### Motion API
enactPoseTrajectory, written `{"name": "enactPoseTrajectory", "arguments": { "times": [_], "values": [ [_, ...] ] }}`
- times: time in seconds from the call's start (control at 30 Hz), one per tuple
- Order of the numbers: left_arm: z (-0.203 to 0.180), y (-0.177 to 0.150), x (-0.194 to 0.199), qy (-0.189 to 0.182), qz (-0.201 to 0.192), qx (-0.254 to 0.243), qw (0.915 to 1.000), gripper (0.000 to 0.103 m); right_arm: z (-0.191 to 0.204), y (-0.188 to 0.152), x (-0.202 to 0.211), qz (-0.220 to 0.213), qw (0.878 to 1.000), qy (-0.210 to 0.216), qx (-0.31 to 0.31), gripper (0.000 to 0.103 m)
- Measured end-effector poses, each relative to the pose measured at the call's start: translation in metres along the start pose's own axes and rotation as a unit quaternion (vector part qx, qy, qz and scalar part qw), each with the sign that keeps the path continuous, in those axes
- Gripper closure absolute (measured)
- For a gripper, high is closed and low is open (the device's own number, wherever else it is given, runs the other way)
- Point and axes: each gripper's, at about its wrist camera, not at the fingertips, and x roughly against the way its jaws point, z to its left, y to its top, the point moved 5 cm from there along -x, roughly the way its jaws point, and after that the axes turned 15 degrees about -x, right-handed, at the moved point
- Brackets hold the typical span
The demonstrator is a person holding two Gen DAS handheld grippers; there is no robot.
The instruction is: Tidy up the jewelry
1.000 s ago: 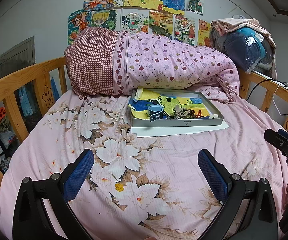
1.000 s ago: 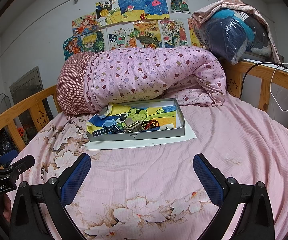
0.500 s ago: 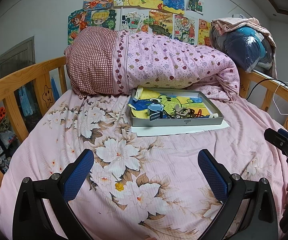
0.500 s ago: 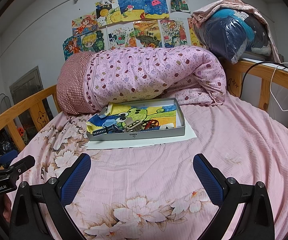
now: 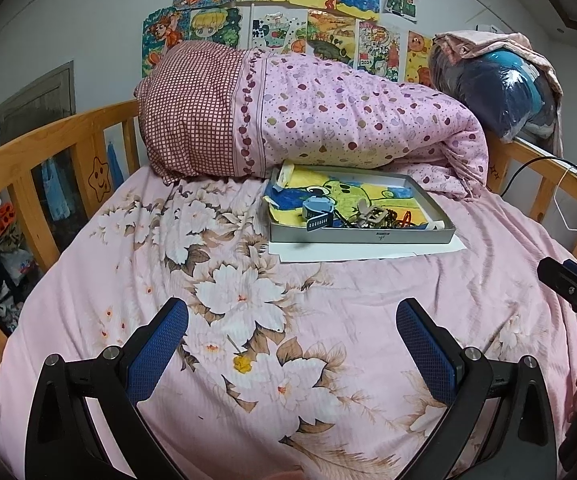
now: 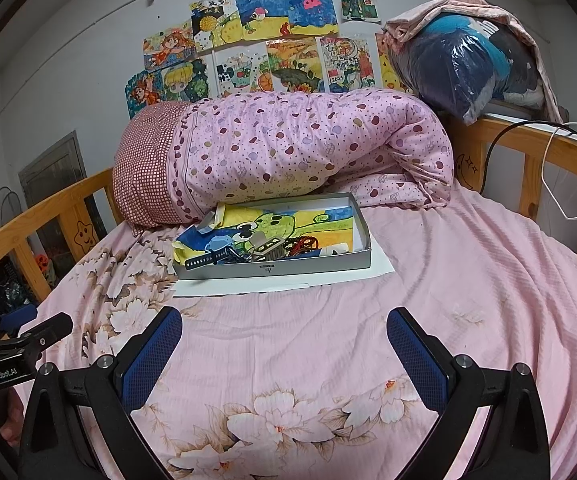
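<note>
A shallow grey box [image 5: 362, 237] [image 6: 276, 271] lies on a white sheet of paper [image 5: 368, 251] [image 6: 248, 286] in the middle of the bed. It holds a colourful drawing, a blue watch [image 5: 317, 211] [image 6: 216, 250] and a tangle of jewelry [image 5: 376, 218] [image 6: 288, 247] near its front wall. My left gripper [image 5: 292, 322] stands open well short of the box, nothing between its blue pads. My right gripper [image 6: 284, 330] is open too, equally far back. Each gripper shows at the edge of the other's view.
A rolled pink quilt [image 5: 328, 120] [image 6: 296, 148] lies right behind the box. Wooden bed rails [image 5: 28, 152] [image 6: 544, 152] run along both sides. A bagged bundle [image 6: 464, 64] sits on the right rail, with a cable and a white hanger [image 6: 560, 184] beside it.
</note>
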Motion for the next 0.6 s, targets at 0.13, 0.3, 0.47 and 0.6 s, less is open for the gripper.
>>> {"name": "enactPoseTrajectory", "arguments": {
  "times": [0.13, 0.3, 0.47, 0.6],
  "values": [
    [0.001, 0.0, 0.0, 0.0, 0.001, -0.001, 1.0, 0.001, 0.0, 0.0, 0.0, 0.001, 1.0, 0.0, 0.0, 0.0],
    [0.003, 0.0, 0.0, -0.001, 0.001, -0.004, 1.0, 0.001, 0.0, 0.001, -0.001, 0.001, 1.0, -0.001, -0.001, 0.0],
    [0.002, 0.0, -0.001, -0.001, 0.002, -0.004, 1.0, 0.001, 0.003, -0.007, 0.003, 0.004, 1.0, -0.001, -0.002, 0.0],
    [0.003, 0.0, -0.002, -0.001, 0.005, -0.003, 1.0, 0.001, 0.001, -0.016, 0.005, 0.009, 1.0, -0.003, -0.004, 0.0]
  ]
}}
